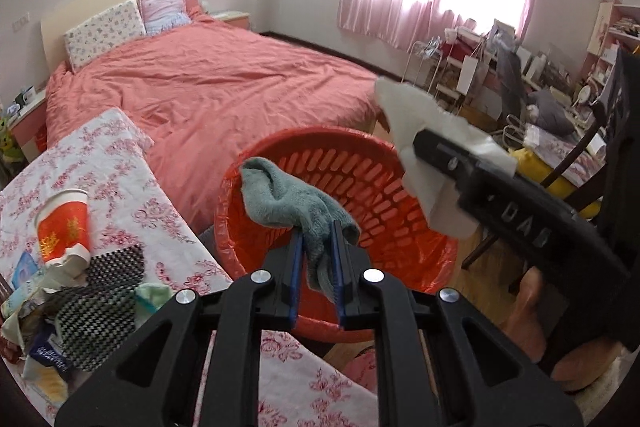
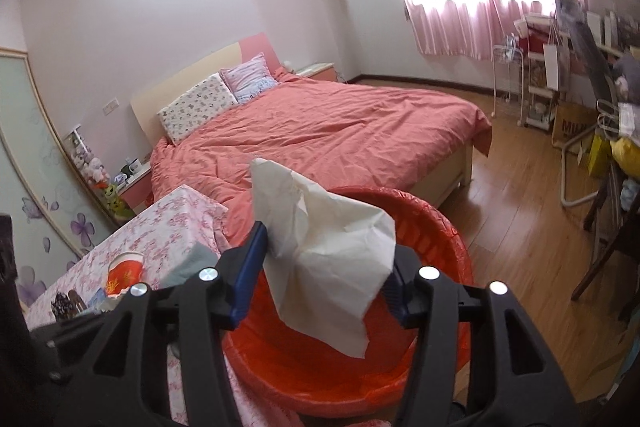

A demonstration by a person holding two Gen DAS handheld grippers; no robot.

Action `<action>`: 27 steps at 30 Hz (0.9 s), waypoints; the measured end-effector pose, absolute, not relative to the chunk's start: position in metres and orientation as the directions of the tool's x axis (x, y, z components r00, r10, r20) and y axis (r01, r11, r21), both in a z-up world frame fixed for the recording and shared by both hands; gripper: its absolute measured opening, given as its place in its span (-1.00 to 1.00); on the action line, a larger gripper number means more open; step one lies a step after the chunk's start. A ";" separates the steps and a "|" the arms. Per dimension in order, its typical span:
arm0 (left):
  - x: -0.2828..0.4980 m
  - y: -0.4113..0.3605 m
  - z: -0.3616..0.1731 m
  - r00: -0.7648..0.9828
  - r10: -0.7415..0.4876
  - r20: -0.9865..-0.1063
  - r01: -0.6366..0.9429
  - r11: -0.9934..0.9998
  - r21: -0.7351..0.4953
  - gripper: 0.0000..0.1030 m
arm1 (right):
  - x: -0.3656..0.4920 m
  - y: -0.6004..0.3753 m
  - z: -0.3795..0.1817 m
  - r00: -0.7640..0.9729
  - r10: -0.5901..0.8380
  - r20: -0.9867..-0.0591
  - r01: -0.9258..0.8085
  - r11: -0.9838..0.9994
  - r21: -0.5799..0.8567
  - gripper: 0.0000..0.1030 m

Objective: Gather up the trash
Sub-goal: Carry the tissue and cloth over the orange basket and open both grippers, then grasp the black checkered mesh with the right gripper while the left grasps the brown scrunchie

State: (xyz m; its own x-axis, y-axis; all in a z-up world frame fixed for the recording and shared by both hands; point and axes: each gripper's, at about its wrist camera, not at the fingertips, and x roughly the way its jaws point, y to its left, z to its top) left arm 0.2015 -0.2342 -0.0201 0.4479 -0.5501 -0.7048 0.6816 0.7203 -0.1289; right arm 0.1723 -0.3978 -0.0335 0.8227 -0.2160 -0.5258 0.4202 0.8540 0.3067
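Note:
A red plastic basket (image 1: pixel 362 147) lined with a red bag sits beside the floral table, under both grippers. My left gripper (image 1: pixel 318 231) is shut on a grey-green cloth (image 1: pixel 280 193), which flops forward over the basket's near rim. My right gripper (image 1: pixel 436 175) reaches in from the right over the far rim, with a crumpled white tissue (image 1: pixel 404 107) wrapped around its fingers. In the right wrist view the right gripper (image 2: pixel 326 261) stands fairly wide, and the white tissue (image 2: pixel 324 243) spans from pad to pad and hangs above the basket (image 2: pixel 448 231).
The table with a floral cloth (image 1: pixel 120 163) holds a red-and-white paper cup (image 1: pixel 64 223) and a pile of wrappers (image 1: pixel 80 307) at the left. A pink bed (image 1: pixel 224 75) lies beyond. A dark chair (image 1: pixel 568 167) and a cluttered desk stand at the right. A hand (image 1: pixel 528 307) grips the right tool.

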 end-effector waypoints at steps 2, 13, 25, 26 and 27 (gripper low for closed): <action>0.203 -0.239 -0.026 0.438 -0.537 -0.721 0.674 0.727 -0.132 -0.39 | 0.177 -0.405 -0.039 0.818 -0.210 -0.536 0.426 0.847 0.319 0.11; 0.203 -0.208 -0.033 0.498 -0.427 -0.755 0.580 0.811 -0.077 0.13 | 0.171 -0.394 -0.047 0.794 -0.255 -0.553 0.460 0.845 0.272 0.40; 0.200 -0.081 -0.029 0.645 -0.228 -0.730 0.342 0.940 0.008 0.32 | 0.174 -0.324 -0.035 0.806 -0.245 -0.539 0.374 0.916 0.142 0.48; 0.201 -0.067 -0.029 0.654 -0.205 -0.728 0.311 0.950 0.011 0.35 | 0.177 -0.314 -0.036 0.806 -0.231 -0.544 0.357 0.924 0.136 0.48; 0.202 -0.054 -0.029 0.663 -0.183 -0.726 0.280 0.960 0.014 0.36 | 0.178 -0.308 -0.036 0.807 -0.225 -0.546 0.347 0.928 0.131 0.48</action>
State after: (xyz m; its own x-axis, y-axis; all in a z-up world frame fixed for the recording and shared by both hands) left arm 0.2022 -0.0536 -0.0293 0.6633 -0.1827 -0.7257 0.2797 0.9600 0.0140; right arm 0.1777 -0.3078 -0.0362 0.8070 -0.2246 -0.5462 0.3474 0.9285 0.1314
